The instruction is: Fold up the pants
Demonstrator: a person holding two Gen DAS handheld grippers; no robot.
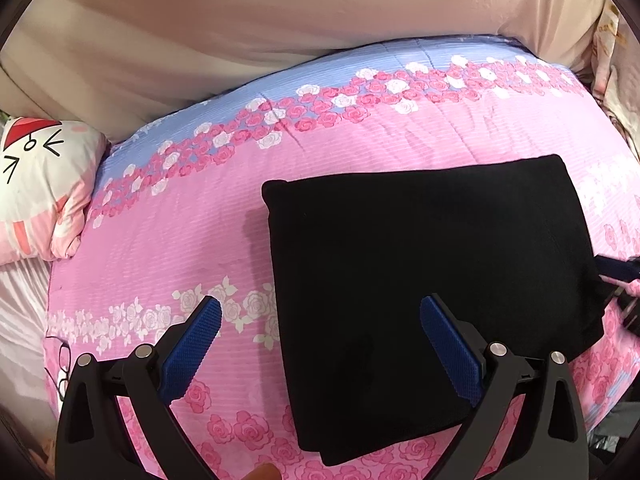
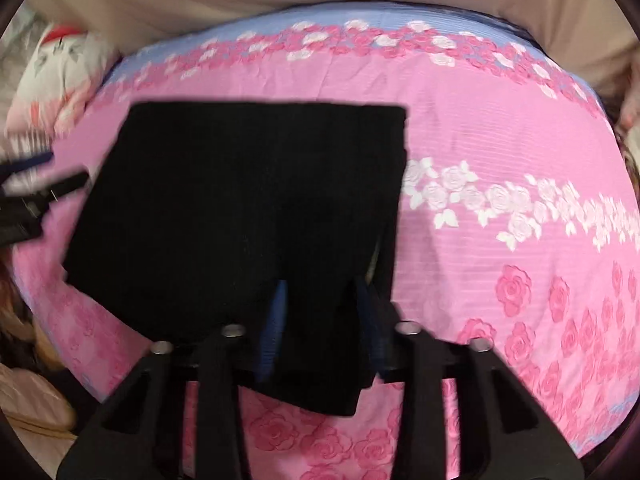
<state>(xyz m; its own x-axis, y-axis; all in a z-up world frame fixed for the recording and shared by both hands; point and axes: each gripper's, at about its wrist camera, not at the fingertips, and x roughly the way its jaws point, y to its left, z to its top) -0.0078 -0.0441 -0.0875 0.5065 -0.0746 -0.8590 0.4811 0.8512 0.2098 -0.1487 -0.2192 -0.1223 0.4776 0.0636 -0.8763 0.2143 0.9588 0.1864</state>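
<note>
The black pants (image 1: pixel 432 260) lie folded into a thick rectangle on the pink floral quilt (image 1: pixel 360 148). My left gripper (image 1: pixel 320 304) hovers open over the pants' near left part, one blue pad (image 1: pixel 196 344) above the quilt and the other over the black cloth. In the right wrist view, the pants (image 2: pixel 240 200) fill the middle and my right gripper (image 2: pixel 320 286) is shut on their near edge, with black cloth bunched between the blue pads. The right gripper (image 1: pixel 618 270) also shows at the fold's right side. That view is blurred.
A cartoon-print pillow (image 1: pixel 44 188) lies at the quilt's left end, with beige fabric (image 1: pixel 280 20) behind the quilt. A pair of glasses (image 1: pixel 64 364) rests on the near left edge of the quilt. The left gripper (image 2: pixel 24 184) shows at the left edge of the right wrist view.
</note>
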